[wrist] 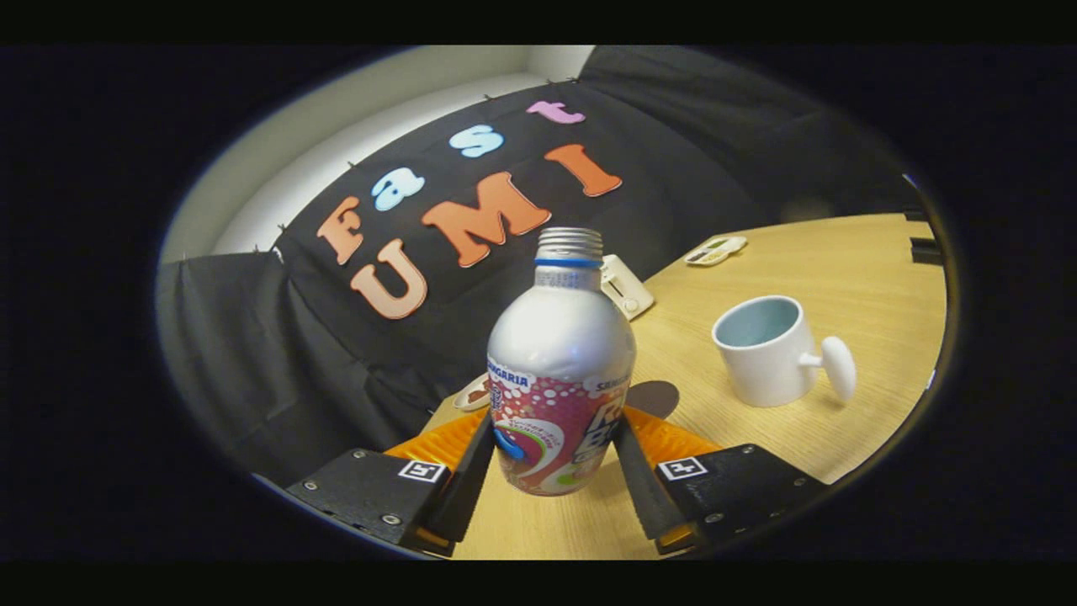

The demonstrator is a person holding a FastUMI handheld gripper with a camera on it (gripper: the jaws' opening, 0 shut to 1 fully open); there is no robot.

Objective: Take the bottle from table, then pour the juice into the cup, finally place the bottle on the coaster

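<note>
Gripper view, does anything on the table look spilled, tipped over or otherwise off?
Nothing stands out. The bottle is uncapped, held between the hand-held gripper fingers, which press its sides. The cup stands upright beyond on the table, with no spill visible around either.

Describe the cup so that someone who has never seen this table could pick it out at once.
Start at the wooden table. The bottle stands gripped between the gripper fingers; look beyond them and to the right for the cup, standing upright on bare wood. It is white with a pale blue inside and a round knob-like handle, unlike the flat devices by the booth wall.
</note>
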